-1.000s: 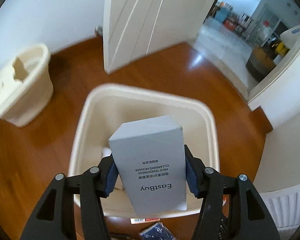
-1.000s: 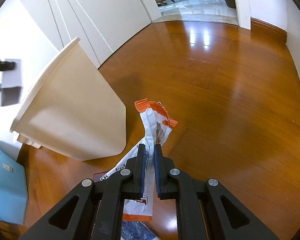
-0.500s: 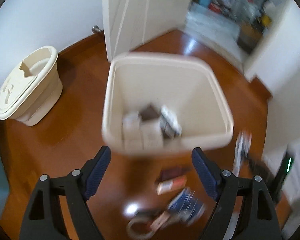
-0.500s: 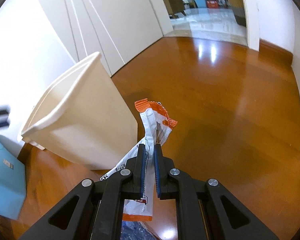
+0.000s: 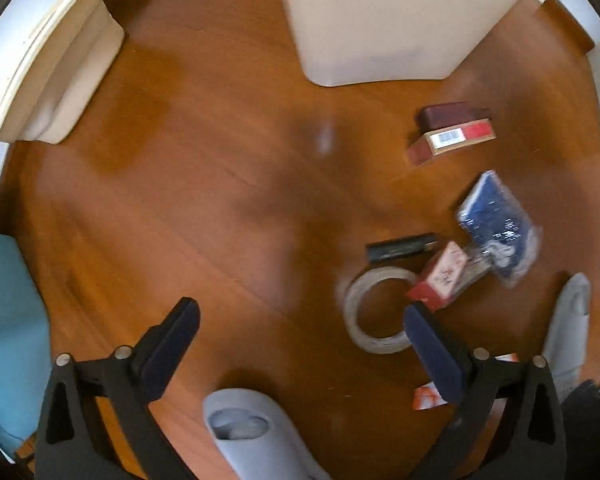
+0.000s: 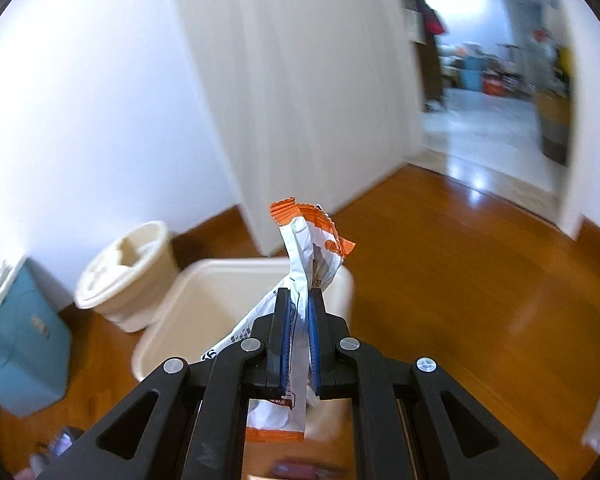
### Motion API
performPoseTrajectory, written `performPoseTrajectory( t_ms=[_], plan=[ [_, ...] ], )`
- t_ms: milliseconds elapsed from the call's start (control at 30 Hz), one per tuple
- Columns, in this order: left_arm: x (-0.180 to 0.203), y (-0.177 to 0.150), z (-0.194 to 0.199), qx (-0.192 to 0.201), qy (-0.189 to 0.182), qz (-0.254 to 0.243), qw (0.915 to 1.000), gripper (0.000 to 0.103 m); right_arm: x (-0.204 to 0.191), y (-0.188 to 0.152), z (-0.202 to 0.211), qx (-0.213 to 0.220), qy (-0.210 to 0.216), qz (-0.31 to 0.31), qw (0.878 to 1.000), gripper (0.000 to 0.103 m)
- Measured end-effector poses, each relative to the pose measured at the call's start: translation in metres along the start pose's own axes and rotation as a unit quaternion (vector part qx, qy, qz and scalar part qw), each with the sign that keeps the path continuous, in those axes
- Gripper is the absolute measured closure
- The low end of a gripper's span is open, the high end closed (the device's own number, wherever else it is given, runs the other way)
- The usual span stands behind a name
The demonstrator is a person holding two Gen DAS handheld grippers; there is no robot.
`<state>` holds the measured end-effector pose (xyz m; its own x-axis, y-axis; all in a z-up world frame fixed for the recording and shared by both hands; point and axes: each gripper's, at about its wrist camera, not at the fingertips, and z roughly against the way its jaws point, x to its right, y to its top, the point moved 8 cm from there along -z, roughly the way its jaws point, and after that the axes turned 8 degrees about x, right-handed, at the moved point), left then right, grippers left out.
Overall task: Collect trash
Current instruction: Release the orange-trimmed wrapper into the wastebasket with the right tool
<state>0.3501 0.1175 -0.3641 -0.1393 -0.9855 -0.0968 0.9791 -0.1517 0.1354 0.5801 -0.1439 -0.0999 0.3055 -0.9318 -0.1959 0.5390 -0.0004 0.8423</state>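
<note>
My left gripper [image 5: 298, 322] is open and empty, low over the wooden floor. Trash lies to its right: a tape roll [image 5: 376, 312], a small red-and-white box [image 5: 440, 276], a black stick-like item [image 5: 402, 246], a blue packet in clear plastic [image 5: 496, 222] and a red box with a barcode [image 5: 454, 134]. The cream trash bin's wall [image 5: 380, 20] stands at the top. My right gripper [image 6: 299, 312] is shut on a white-and-orange wrapper [image 6: 308, 240], held just above the near rim of the open cream bin [image 6: 204, 300].
A round cream lidded bucket [image 5: 48, 68] stands at the left, also in the right wrist view [image 6: 128, 276]. A teal box [image 6: 16, 344] sits by the wall. Grey slippers [image 5: 252, 436] lie near my left gripper. A white door [image 6: 300, 80] stands open to a bright room.
My left gripper let the grey box go into the bin, then swung down and back toward the trash on the floor. My right gripper rose with the wrapper to above the bin.
</note>
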Motion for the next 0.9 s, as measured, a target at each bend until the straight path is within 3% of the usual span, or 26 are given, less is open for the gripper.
performPoseTrajectory(
  t_ms=[133, 300, 500, 667, 733, 767, 800, 867, 900],
  plan=[
    [-0.004, 0.002, 0.006, 0.014, 0.009, 0.0, 0.9999, 0.0, -0.044, 0.01, -0.034, -0.014, 0.033, 0.019, 0.999, 0.094],
    [-0.002, -0.002, 0.01, 0.026, 0.013, -0.017, 0.9994, 0.0, -0.08, -0.016, -0.079, -0.065, 0.041, 0.04, 0.996, 0.094],
    [-0.001, -0.006, 0.005, 0.02, 0.012, -0.024, 0.9994, 0.0, -0.08, -0.061, -0.125, -0.138, 0.031, 0.053, 0.989, 0.093],
    [-0.005, -0.008, 0.001, 0.009, 0.006, -0.01, 0.9999, 0.0, -0.075, -0.079, -0.133, -0.157, 0.035, 0.057, 0.985, 0.093],
    [-0.003, -0.006, 0.002, 0.012, 0.006, -0.012, 0.9998, 0.0, -0.075, -0.081, -0.135, -0.161, 0.038, 0.058, 0.985, 0.088],
    [-0.002, -0.006, 0.002, 0.013, 0.004, -0.013, 0.9998, 0.0, -0.074, -0.082, -0.133, -0.161, 0.036, 0.057, 0.985, 0.074],
    [0.0, -0.005, 0.002, 0.013, 0.002, -0.013, 0.9998, 0.0, -0.071, -0.081, -0.132, -0.159, 0.034, 0.053, 0.985, 0.045],
    [0.004, -0.005, 0.003, 0.013, -0.002, -0.014, 0.9998, 0.0, -0.065, -0.074, -0.127, -0.139, 0.031, 0.034, 0.989, 0.012],
    [0.006, -0.005, 0.003, 0.013, -0.003, -0.015, 0.9998, 0.0, -0.061, -0.069, -0.122, -0.127, 0.029, 0.027, 0.991, 0.012]
  ],
)
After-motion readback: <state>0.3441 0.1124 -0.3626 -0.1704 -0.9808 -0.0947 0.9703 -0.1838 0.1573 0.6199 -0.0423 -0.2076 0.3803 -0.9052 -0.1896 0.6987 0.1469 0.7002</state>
